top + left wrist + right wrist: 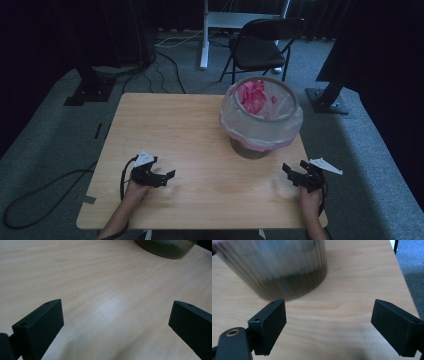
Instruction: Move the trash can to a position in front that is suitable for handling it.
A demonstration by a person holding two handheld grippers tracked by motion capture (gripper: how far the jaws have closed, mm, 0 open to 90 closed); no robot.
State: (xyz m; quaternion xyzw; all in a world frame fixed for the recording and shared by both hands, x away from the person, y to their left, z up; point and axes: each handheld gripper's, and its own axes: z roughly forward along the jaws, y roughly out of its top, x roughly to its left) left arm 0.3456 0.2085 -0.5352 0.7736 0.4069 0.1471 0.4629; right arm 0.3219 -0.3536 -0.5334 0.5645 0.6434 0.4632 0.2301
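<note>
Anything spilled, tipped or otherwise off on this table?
Nothing stands out. The bin stands upright on the table, its pale bag liner folded over the rim, with pink scraps inside. Left gripper and right gripper sit open and empty above bare wood.

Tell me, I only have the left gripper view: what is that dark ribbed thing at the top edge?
Observer: The base of a waste bin; the high view shows a pale liner folded over its rim.
Operator: Anything inside?
Observer: Red-pink crumpled pieces, seen through the opening.
Operator: And the other hand-held gripper?
Observer: The right hand-held gripper sits open near the table's right edge, holding nothing.
</note>
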